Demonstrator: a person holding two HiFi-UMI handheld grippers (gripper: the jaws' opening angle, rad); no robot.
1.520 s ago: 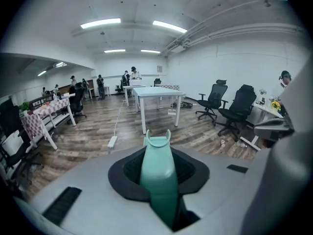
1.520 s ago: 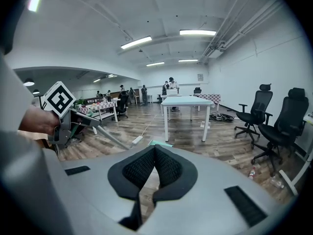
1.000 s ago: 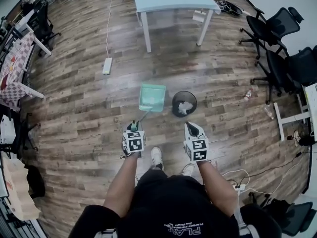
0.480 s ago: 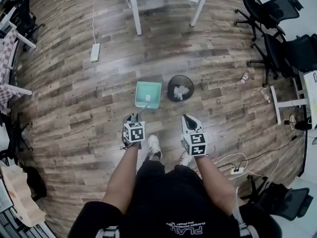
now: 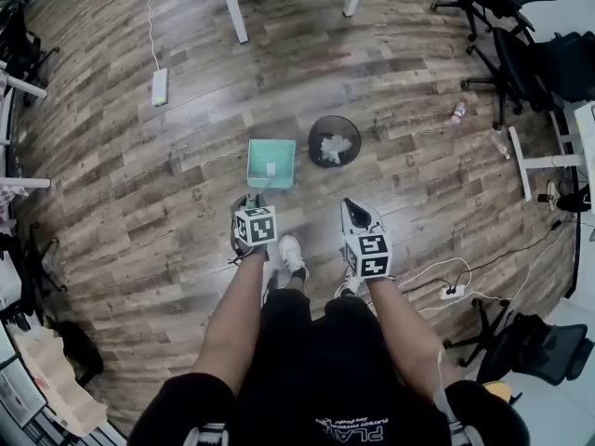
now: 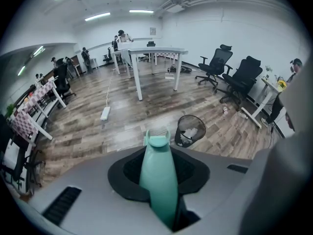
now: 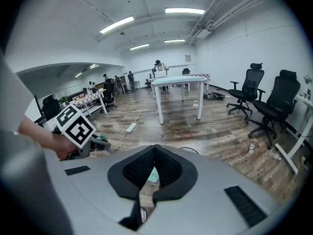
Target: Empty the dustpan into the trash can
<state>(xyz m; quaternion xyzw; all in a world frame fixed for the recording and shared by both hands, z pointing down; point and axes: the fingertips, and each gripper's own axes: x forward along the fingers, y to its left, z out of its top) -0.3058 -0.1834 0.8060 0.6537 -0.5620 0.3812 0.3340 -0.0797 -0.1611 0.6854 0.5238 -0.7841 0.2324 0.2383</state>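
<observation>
A teal dustpan (image 5: 271, 163) hangs low over the wood floor, just left of the black mesh trash can (image 5: 334, 141), which has white crumpled paper inside. A small white scrap lies in the pan. My left gripper (image 5: 249, 214) is shut on the dustpan's teal handle (image 6: 157, 180), which runs straight out between its jaws. The trash can (image 6: 190, 130) shows beyond the handle's tip to the right. My right gripper (image 5: 357, 216) is held nearer me, right of the left one, with its pads together and nothing in them. The right gripper view shows the left gripper's marker cube (image 7: 74, 125).
A white table's legs (image 5: 231, 7) stand beyond the can. A power strip (image 5: 159, 87) lies far left, black office chairs (image 5: 521, 54) and a bottle (image 5: 456, 112) to the right. A cabled socket strip (image 5: 453, 293) is near my right side. My shoes (image 5: 293, 254) are below the grippers.
Both grippers have sunk toward the floor, and the dustpan has come down with the left one, staying left of the trash can. The head view has tipped further down.
</observation>
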